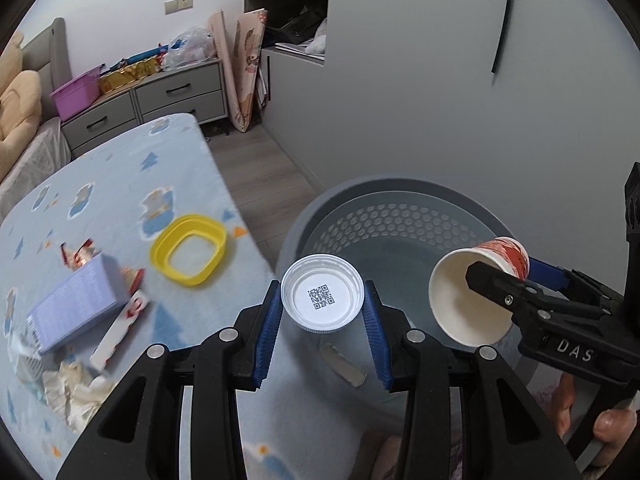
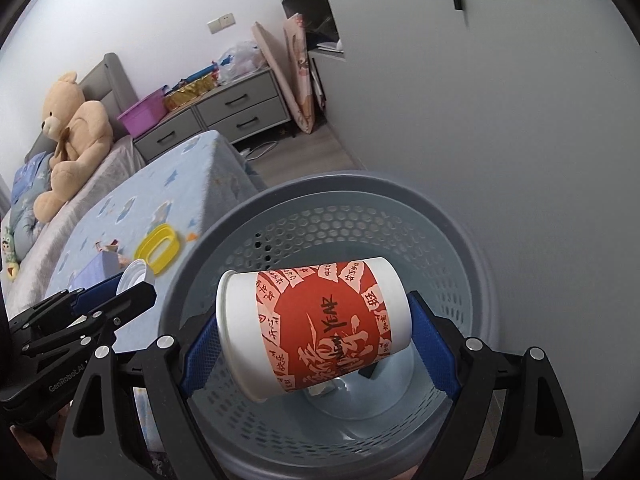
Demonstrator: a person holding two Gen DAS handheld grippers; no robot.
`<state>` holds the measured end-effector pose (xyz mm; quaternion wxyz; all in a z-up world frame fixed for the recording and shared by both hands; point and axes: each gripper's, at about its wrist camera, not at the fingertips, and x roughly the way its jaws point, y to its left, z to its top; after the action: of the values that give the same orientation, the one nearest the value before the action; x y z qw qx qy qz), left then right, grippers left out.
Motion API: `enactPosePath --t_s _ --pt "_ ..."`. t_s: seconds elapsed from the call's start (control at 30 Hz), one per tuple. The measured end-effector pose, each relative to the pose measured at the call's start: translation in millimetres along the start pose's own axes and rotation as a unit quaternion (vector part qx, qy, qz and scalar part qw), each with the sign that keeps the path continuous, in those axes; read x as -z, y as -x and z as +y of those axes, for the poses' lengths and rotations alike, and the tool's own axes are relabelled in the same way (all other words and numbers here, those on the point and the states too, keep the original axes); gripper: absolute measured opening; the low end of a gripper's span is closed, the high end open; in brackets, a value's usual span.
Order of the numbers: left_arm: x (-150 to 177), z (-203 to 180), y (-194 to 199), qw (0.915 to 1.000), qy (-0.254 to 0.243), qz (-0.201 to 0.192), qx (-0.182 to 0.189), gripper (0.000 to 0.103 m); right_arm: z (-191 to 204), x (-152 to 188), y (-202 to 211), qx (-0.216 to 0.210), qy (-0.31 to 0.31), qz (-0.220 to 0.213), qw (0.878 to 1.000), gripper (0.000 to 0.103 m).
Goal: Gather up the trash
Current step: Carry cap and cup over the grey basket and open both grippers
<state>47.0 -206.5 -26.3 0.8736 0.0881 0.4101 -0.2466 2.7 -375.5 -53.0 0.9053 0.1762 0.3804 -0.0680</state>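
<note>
My left gripper (image 1: pixel 322 300) is shut on a white plastic lid (image 1: pixel 322 294) with a QR code inside, held at the near rim of the grey perforated trash basket (image 1: pixel 384 216). Over that basket (image 2: pixel 320 220) my right gripper (image 2: pixel 316 334) is shut on a red-and-white paper cup (image 2: pixel 316 328), held sideways by its rim and base. The cup (image 1: pixel 472 292) and the right gripper (image 1: pixel 496 280) show at the right of the left wrist view. The left gripper (image 2: pixel 132 282) with the lid (image 2: pixel 136 274) appears at the left of the right wrist view. A pale flat scrap (image 1: pixel 344 364) lies in the basket's bottom.
On the blue patterned bed cover (image 1: pixel 120 184) lie a yellow square ring lid (image 1: pixel 188 249), a lilac box (image 1: pixel 72 308), red-and-white wrappers (image 1: pixel 120 332) and crumpled paper (image 1: pixel 76 388). A grey wall (image 1: pixel 440 80) stands behind the basket. A teddy bear (image 2: pixel 72 136) and grey drawers (image 2: pixel 224 116) are farther back.
</note>
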Motion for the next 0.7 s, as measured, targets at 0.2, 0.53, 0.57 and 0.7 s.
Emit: enactPosePath --t_s 0.2,0.53,0.57,0.7 --pt "-12.2 -10.8 -19.9 0.9998 0.002 0.007 0.017 0.039 -17.8 1.0 -5.9 0.010 -0.017 0.002 1.000 0.083" --pt "-13.2 -18.1 -34.5 0.9996 0.001 0.019 0.023 0.039 -31.7 -0.9 -9.5 0.018 -0.034 0.007 0.999 0.083" --pt "-13.0 -18.0 -34.9 0.9995 0.000 0.020 0.023 0.039 -31.1 -1.4 -9.9 0.017 -0.034 0.007 0.999 0.083" --pt "-11.9 -20.6 -31.9 0.9997 -0.007 0.015 0.018 0.039 -28.3 -1.6 -9.6 0.020 -0.028 0.005 0.999 0.083"
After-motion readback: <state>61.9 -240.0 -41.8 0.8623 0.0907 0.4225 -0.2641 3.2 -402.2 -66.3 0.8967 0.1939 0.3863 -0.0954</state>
